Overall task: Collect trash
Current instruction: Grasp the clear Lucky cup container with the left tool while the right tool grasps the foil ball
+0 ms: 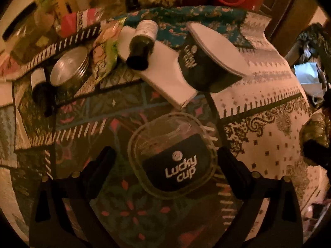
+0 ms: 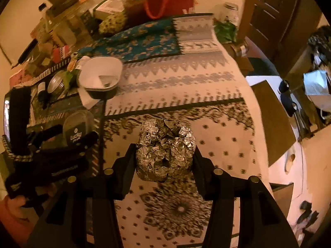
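We take the Lucky Cup lid (image 1: 173,155) as landmark: a clear squarish lid with a dark label, flat on the patterned cloth (image 1: 258,107).

Left gripper (image 1: 165,165): jaws spread wide, one on each side of the lid, neither pad touching it. Holding nothing.

Right gripper (image 2: 164,155): fingers pressed against both flanks of a crumpled foil ball (image 2: 165,150), to the right of the lid over the pale part of the cloth. We judge it gripped; whether it rests on the cloth or is lifted we cannot tell.

Step in hand, as we read it: the left takes the lid while the right carries the foil.
- The lid is thin and flat, so we would bring the pads down to its rim and close across the narrow span, or tilt one finger under an edge.
- Clear plastic may flex or slip; close slowly.
- Keep the foil squeeze light so it does not deform and slip out.

View differences:
- Left wrist view alone shows, beyond the lid, a tipped dark bottle (image 1: 142,45) on a white napkin (image 1: 165,76), and a round tin (image 1: 69,66) beyond-left.
- The dark paper bowl (image 1: 209,60) beyond the lid appears in both views; only the right wrist view shows its white interior.
- Right wrist view alone shows the foil and the gloved hand on the left gripper.
- No trash bin identified with confidence in either view.
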`<state>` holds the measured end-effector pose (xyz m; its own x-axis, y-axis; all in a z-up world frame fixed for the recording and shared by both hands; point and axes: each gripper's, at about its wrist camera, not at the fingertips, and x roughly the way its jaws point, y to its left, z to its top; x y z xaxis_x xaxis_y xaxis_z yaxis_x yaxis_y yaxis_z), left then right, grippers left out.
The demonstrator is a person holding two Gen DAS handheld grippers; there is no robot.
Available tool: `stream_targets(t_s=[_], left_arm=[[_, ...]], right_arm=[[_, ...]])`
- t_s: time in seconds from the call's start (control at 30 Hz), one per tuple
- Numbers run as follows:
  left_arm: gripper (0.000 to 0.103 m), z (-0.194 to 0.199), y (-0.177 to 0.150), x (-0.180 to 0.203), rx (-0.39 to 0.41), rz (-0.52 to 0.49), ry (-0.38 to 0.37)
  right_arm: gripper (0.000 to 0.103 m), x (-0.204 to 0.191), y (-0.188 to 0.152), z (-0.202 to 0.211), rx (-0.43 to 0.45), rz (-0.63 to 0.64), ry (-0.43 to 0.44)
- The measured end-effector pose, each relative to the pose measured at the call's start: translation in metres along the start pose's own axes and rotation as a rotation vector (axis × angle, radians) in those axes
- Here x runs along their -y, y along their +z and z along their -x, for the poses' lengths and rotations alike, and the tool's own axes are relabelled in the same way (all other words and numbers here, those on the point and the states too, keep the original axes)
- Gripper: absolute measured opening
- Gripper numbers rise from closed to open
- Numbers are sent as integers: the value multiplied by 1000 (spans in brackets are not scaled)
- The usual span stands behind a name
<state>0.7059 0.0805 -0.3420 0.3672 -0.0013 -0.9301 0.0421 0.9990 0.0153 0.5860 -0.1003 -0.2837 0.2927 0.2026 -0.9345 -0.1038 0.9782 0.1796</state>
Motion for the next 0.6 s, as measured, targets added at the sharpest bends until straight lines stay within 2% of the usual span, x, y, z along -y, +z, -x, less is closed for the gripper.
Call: stream_targets(t_s=[0.17, 0.23, 0.27, 0.47, 0.6], left_arm=[[98, -2, 2, 0, 10, 30, -4], [90, 1, 2, 2, 14, 24, -7], [82, 3, 1, 4, 17, 13, -12], [79, 10, -2, 6, -32, 1, -33], [78, 43, -10, 7, 33, 47, -57]], right_arm=[[47, 10, 0, 4, 9, -30, 2], [47, 12, 0, 9, 18, -31, 6], [47, 13, 0, 12, 23, -29, 9], [47, 13, 3, 36, 73, 15, 37], [47, 14, 1, 55, 119, 64, 62]])
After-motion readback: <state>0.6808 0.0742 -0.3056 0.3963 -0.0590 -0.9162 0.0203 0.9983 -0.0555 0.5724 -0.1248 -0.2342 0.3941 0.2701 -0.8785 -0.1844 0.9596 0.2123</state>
